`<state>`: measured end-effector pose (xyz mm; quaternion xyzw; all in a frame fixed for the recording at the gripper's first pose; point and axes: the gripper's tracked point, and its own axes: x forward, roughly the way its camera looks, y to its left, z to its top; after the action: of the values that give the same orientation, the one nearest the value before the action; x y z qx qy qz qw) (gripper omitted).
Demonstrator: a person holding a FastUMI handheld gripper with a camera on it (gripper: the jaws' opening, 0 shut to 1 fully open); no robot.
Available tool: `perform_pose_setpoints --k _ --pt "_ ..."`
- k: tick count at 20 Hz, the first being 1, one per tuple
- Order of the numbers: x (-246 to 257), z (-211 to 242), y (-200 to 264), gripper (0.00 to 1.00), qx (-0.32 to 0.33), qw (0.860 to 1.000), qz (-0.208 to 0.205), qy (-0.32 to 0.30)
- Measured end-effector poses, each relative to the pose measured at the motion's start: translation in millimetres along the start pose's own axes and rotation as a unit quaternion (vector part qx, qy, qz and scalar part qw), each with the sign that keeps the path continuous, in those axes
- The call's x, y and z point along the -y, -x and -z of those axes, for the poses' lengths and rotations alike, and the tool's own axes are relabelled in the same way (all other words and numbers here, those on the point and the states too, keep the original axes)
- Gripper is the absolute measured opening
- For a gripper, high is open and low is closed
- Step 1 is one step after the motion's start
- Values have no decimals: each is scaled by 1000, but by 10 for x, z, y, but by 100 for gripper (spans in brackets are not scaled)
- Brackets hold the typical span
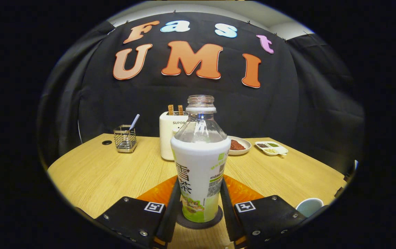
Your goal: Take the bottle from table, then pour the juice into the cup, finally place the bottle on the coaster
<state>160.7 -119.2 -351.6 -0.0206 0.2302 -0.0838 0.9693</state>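
Jaws narrow, both fingers pressed on the lower sides of the clear plastic bottle (200, 162) w/ white-and-green label; gripper (199, 204) clamps it just above its base. Bottle upright, cap off, neck open, standing on a dark round coaster (200, 221) on the light wooden table (94, 173), right between the fingers. Pale blue-grey cup (309, 206) near right, just beside the right finger, apart from the bottle. Far side behind bottle: white toaster (170, 135) w/ two brown slices sticking up, partly hidden. Far left: wire-mesh metal holder (125, 139) w/ a striped-handle utensil. Far right: white round plate (240, 145) w/ reddish-brown food, then a white divided tray (272, 148) w/ small dark and green portions.
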Motion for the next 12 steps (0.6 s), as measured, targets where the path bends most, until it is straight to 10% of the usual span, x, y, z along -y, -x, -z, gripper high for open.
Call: perform_pose_setpoints --k 12 --pt "40 -413 401 97 41 999 8 -21"
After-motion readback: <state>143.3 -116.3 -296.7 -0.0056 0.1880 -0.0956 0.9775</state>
